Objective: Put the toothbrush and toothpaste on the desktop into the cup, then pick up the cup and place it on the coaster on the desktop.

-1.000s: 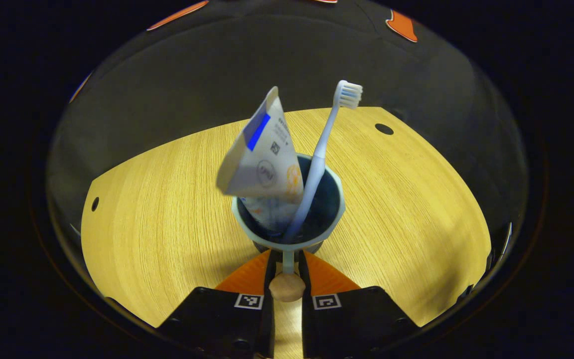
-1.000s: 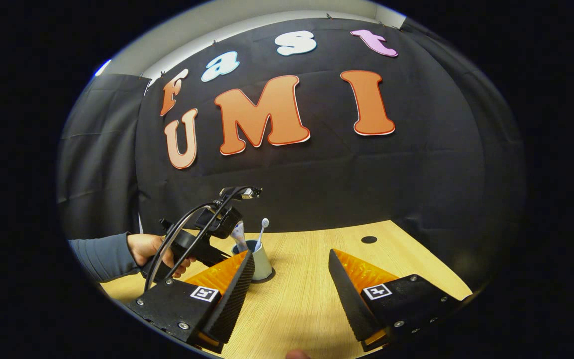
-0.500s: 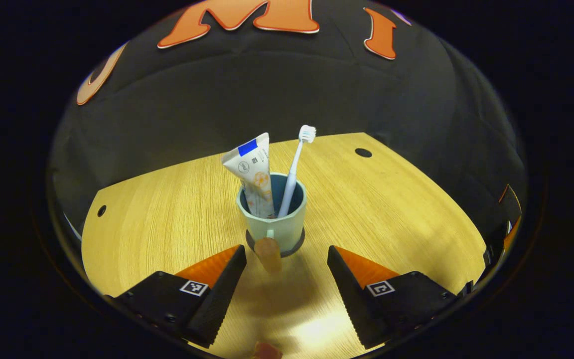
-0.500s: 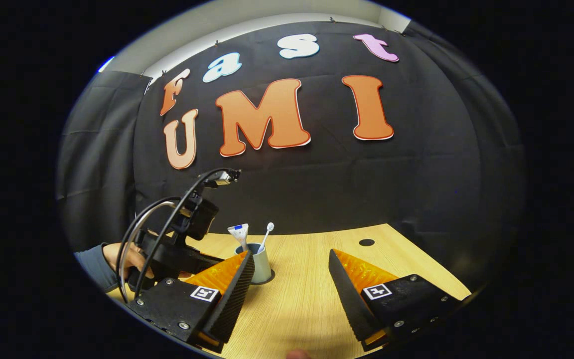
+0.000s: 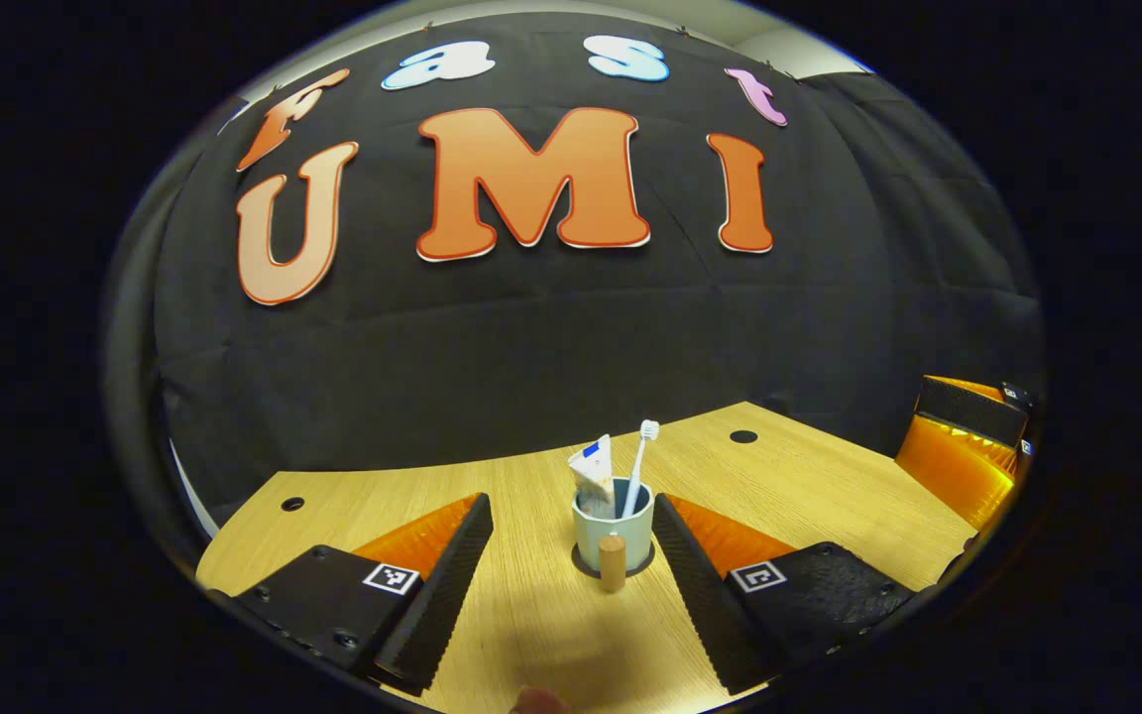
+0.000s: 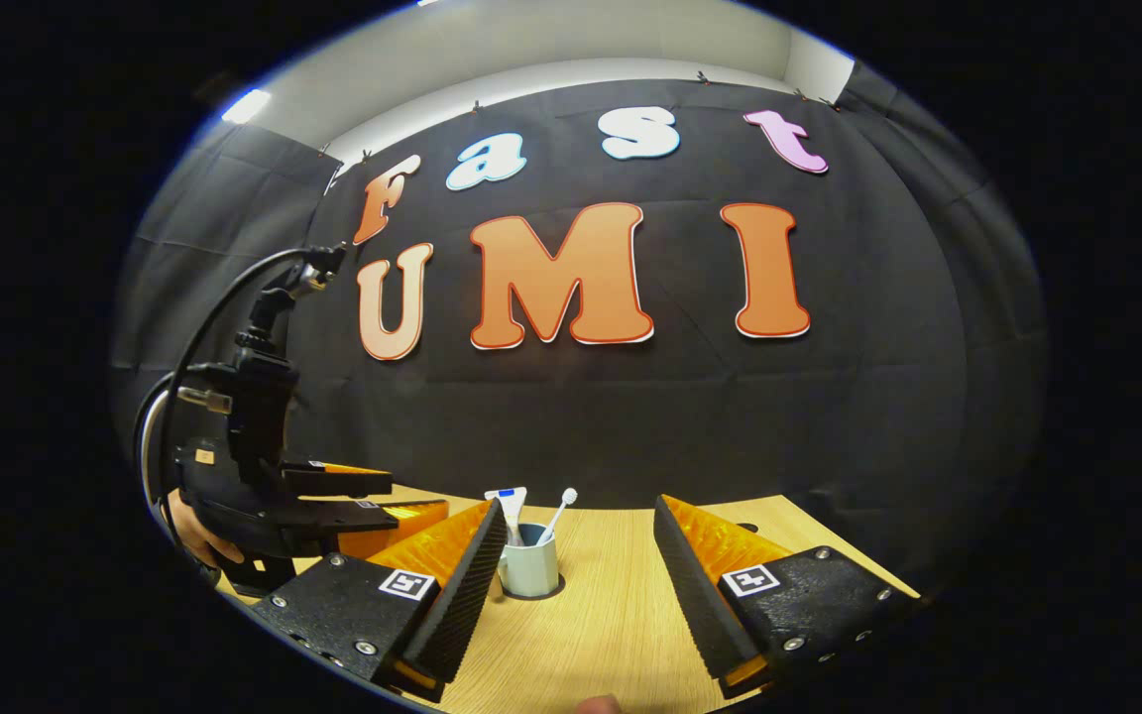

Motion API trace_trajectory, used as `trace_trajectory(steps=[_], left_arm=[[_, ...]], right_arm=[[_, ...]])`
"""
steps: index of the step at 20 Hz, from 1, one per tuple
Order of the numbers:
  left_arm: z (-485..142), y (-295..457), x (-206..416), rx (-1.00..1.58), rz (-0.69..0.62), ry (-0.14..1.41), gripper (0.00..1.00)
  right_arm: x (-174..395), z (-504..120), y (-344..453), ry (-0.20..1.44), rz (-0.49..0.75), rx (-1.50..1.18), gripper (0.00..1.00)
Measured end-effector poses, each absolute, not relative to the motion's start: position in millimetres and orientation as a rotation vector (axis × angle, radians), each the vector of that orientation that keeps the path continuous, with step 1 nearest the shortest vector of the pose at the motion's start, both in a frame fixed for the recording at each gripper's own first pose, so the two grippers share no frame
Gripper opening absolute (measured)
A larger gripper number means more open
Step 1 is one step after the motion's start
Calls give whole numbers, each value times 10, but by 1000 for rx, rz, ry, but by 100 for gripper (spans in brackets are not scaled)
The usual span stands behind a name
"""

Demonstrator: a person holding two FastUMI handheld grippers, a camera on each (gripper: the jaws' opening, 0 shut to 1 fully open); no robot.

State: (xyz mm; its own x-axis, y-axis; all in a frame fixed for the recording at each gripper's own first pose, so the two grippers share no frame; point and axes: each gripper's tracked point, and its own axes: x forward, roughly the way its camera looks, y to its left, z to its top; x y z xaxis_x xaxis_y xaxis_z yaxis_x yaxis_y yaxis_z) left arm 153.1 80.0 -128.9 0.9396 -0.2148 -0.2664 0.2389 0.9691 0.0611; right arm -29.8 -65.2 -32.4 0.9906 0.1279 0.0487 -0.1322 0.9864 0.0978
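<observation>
Left tongs (image 5: 571, 570) stand spread wide, fingers apart, gripping nothing. Right tongs (image 6: 579, 585) likewise gape with nothing between. A hand (image 6: 189, 531) grips the left tongs' handle at far left.

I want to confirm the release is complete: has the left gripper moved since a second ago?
Yes. The left gripper has opened and backed away from the cup, which stands on its coaster and now looks much smaller.

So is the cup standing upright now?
Upright: the cup stands on the coaster, toothbrush and toothpaste sticking up from it.
</observation>
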Motion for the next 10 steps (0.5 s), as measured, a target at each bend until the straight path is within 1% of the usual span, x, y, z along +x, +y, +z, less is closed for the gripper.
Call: trace_trajectory(steps=[3, 8, 9, 10], left_arm=[[-1143, 1193, 1444, 168, -144, 164, 98], [-860, 1594, 1267, 143, -66, 75, 99], [-839, 1643, 1231, 129, -60, 65, 100], [-856, 1657, 1214, 116, -63, 63, 99]], right_arm=[[-241, -287, -556, -58, 146, 82, 90], [-185, -191, -533, -84, 141, 79, 90], [-180, -194, -542, -86, 137, 83, 90], [-165, -193, -556, -87, 130, 83, 90]])
